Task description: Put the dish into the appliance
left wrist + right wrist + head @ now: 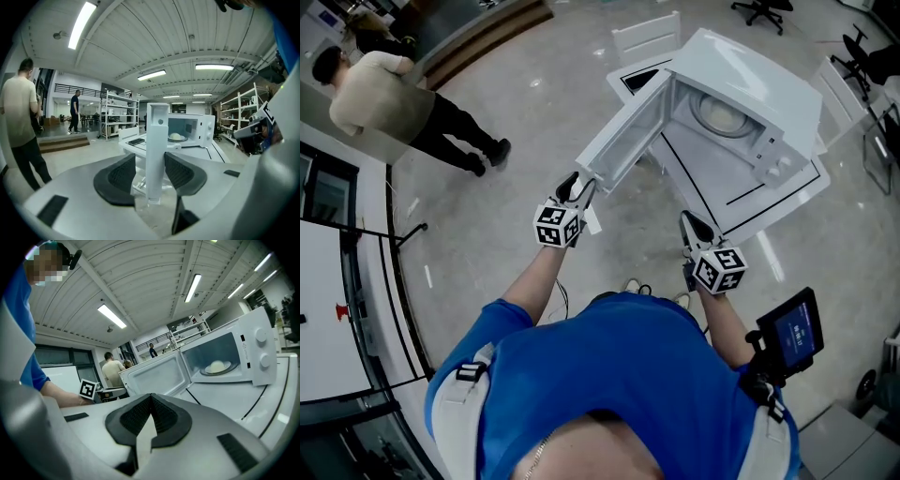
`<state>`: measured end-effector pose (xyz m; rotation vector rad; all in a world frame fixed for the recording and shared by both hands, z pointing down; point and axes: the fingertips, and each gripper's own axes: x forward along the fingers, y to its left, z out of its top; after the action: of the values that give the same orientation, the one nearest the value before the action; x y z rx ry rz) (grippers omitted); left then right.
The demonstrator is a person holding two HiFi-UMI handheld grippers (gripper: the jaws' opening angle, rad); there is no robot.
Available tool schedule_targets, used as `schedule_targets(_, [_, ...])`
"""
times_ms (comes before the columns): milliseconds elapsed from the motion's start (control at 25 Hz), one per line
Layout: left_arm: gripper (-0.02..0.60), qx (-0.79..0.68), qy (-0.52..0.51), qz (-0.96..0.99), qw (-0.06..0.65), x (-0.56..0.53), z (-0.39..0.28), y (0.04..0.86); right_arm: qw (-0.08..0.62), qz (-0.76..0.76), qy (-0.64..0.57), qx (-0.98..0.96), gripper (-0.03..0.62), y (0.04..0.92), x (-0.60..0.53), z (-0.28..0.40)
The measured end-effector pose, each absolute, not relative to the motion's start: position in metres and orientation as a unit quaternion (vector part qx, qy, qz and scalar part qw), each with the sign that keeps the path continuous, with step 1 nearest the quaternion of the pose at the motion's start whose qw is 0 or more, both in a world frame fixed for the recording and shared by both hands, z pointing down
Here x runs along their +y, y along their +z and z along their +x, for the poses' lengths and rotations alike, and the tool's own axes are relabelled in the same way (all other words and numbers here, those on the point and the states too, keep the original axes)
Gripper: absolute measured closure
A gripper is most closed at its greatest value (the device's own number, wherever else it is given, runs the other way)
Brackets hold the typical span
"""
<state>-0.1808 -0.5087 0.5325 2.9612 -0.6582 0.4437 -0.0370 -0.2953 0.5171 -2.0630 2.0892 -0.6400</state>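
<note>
A white microwave point(750, 84) stands on a white table point(787, 202) with its door point(623, 136) swung wide open to the left. Inside, a pale dish point(719, 114) with a rounded white lump rests on the turntable; it also shows in the left gripper view point(177, 137) and the right gripper view point(216, 366). My left gripper point(578, 187) is at the door's free edge. Its jaws point(152, 161) stand open with the door edge point(157, 140) upright between the pads. My right gripper point(694, 225) hovers in front of the table, shut point(151, 399) and empty.
A person in a beige top point(384, 103) stands at the far left, and another walks in the distance point(74, 111). A white chair point(647, 36) is behind the table. A small screen point(795, 330) hangs at my right side. Shelving point(115, 115) lines the back.
</note>
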Motion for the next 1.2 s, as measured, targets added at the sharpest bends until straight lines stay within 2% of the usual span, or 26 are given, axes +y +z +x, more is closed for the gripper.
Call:
schedule_targets(560, [0.399,-0.110,0.143,0.983,-0.012,-0.476,-0.155,0.532,0.062,-0.715,-0.210,0.664,0.592,0.520,-0.296,-0.027])
schedule_targets(800, [0.399,-0.049,0.133,0.990,-0.014,-0.440,-0.118,0.532,0.065,-0.733,-0.206,0.646,0.592,0.518,-0.290,-0.011])
schedule_targets(960, [0.399,-0.002,0.130,0.991,-0.027,-0.418,-0.118,0.530,0.070,-0.753,-0.203,0.622,0.594,0.518,-0.278,-0.022])
schedule_targets(1200, [0.399,0.059,0.132,0.989,-0.037,-0.382,-0.075,0.535,0.077,-0.778,-0.204,0.589,0.593,0.524,-0.252,0.004])
